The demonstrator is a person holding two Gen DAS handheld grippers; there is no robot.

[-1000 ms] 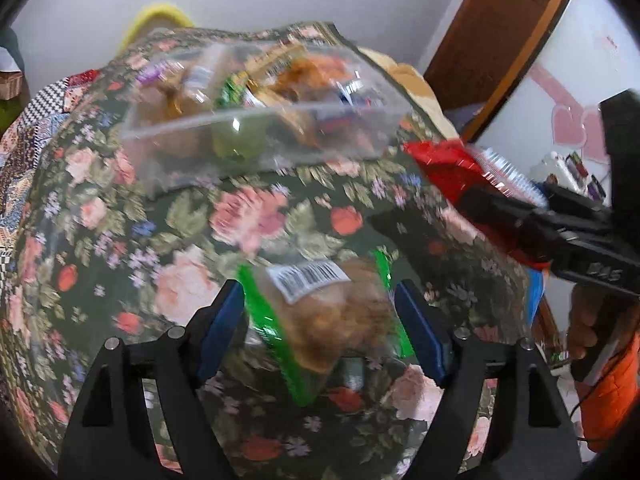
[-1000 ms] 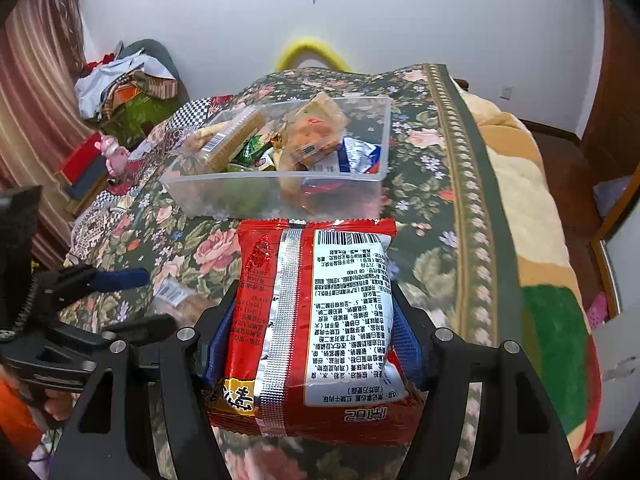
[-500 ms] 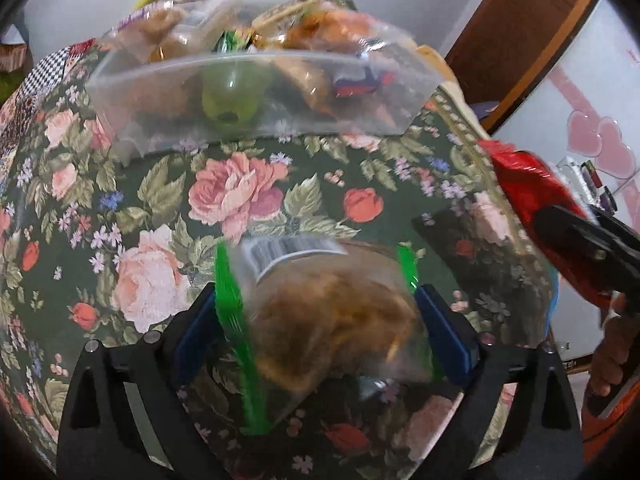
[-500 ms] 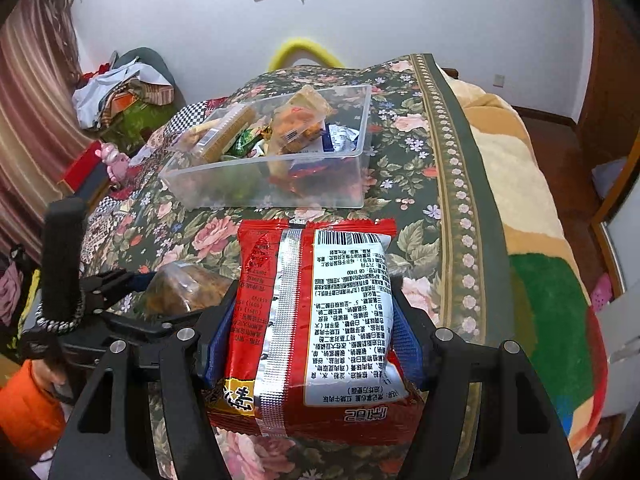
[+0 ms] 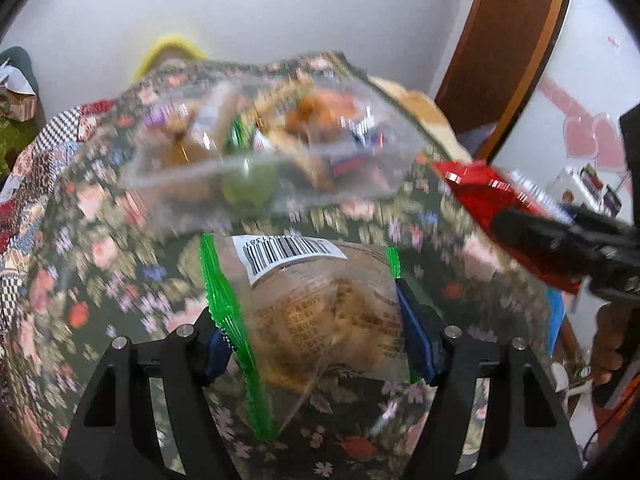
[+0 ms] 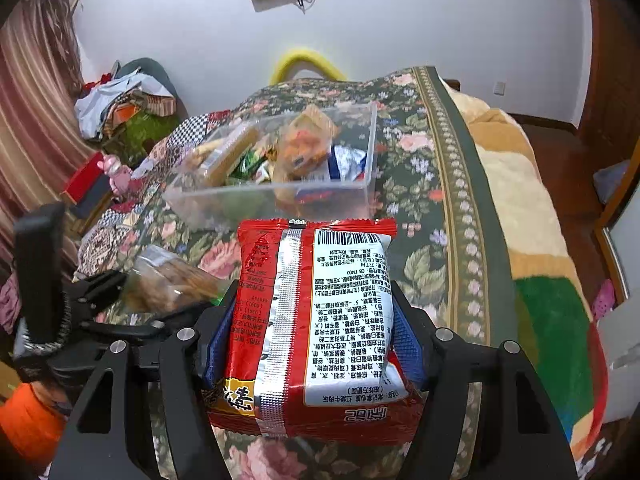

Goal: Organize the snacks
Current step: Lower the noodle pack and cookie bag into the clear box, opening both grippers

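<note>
Left claw (image 5: 316, 332) gripping clear snack bag (image 5: 320, 312), right claw (image 6: 308, 340) clamping red packet (image 6: 312, 320), both hovering before bin (image 6: 280, 196).

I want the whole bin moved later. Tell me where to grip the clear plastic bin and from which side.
Pinch the clear plastic bin at its thin upright near wall, coming down from above with one finger inside and one outside. The body looks too wide to span, and snacks fill the middle, so the bare rim is likely the only grippable part. Both grippers are occupied now.
</note>
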